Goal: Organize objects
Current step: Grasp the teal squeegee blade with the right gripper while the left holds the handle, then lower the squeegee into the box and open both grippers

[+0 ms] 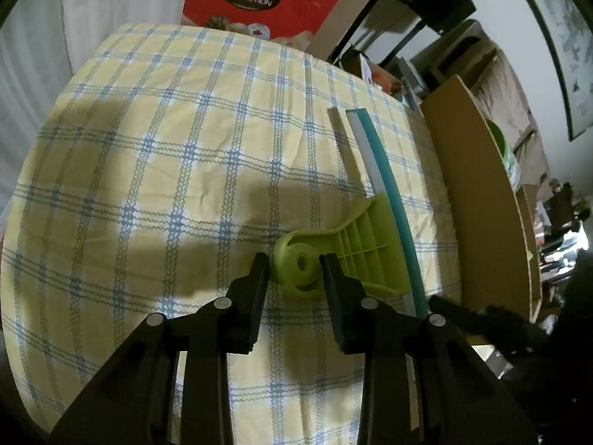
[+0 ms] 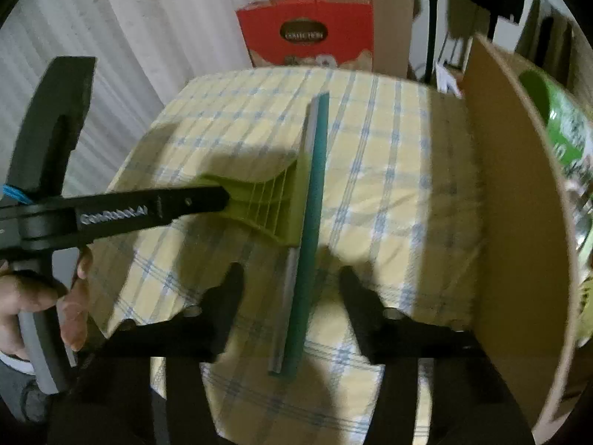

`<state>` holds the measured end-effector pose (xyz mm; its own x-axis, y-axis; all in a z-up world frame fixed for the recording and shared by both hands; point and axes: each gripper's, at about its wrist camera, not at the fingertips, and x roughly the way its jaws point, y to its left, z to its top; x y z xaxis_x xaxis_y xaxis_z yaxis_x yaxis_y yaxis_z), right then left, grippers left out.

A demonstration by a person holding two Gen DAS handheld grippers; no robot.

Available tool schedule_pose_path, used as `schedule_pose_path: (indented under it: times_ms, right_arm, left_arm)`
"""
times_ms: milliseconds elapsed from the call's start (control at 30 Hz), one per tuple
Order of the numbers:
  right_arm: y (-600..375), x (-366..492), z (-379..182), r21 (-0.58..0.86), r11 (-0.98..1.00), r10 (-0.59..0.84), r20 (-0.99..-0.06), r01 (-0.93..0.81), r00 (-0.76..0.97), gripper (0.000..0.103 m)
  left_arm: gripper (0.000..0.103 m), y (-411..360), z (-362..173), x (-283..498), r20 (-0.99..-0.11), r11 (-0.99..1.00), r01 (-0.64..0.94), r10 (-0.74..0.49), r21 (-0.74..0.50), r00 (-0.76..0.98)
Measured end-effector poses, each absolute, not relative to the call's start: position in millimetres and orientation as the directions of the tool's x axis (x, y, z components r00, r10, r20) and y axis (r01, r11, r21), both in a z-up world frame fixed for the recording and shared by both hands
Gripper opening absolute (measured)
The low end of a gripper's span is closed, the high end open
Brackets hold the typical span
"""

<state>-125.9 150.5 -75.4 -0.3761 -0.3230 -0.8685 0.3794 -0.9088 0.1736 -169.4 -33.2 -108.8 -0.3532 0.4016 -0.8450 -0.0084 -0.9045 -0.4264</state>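
Blur smears the right tool (image 2: 291, 278), open astride the squeegee (image 2: 311, 200) blade; the left tool (image 1: 294, 265) clamps its green handle, hiding the end.

left wrist: close above checked tablecloth (image 1: 166, 155), tilted steeply down, looking along its fingers | right wrist: slightly farther back, same downward tilt | shared: green squeegee (image 1: 355, 244), cardboard panel (image 1: 478, 193), red box (image 1: 259, 0)

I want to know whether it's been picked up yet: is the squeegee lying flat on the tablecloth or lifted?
Lying flat: the squeegee rests its blade along the tablecloth, with the left gripper around its handle.
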Motion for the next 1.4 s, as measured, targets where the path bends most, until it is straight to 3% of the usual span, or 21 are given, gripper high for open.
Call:
schedule_pose_path:
  times_ms: [33, 167, 300, 933, 1400]
  right_arm:
    - [151.4, -127.4, -79.0, 0.198, -0.905, -0.340, -0.869, 0.376, -0.359, 0.034]
    - [153.4, -128.8, -87.2, 0.215, -0.907, -0.345, -0.872, 0.362, -0.346, 0.027]
    - [155.3, -127.0, -86.7, 0.241, -0.897, -0.374, -0.860, 0.369, -0.348, 0.020]
    - [175.0, -108.6, -30.4, 0.199, -0.890, -0.393, -0.789, 0.409, -0.472, 0.020]
    - [253.8, -93.4, 18.9, 0.186, -0.927, -0.351, -0.732, 0.325, -0.584, 0.020]
  left_arm:
    - [0.028, -33.6, -108.9, -170.0, -0.845, -0.903, -0.008, 0.405, -0.430, -0.351]
    - [0.028, -35.9, -107.2, -172.0, -0.836, -0.893, -0.008, 0.424, -0.450, -0.348]
    - [0.020, -33.0, -103.4, -173.3, -0.831, -0.894, -0.029, 0.427, -0.447, -0.357]
    - [0.014, -15.6, -29.4, -159.3, -0.751, -0.880, -0.134, 0.461, -0.456, -0.473]
    - [0.013, 76.5, 29.0, -165.4, -0.715, -0.860, -0.300, 0.510, -0.413, -0.478]
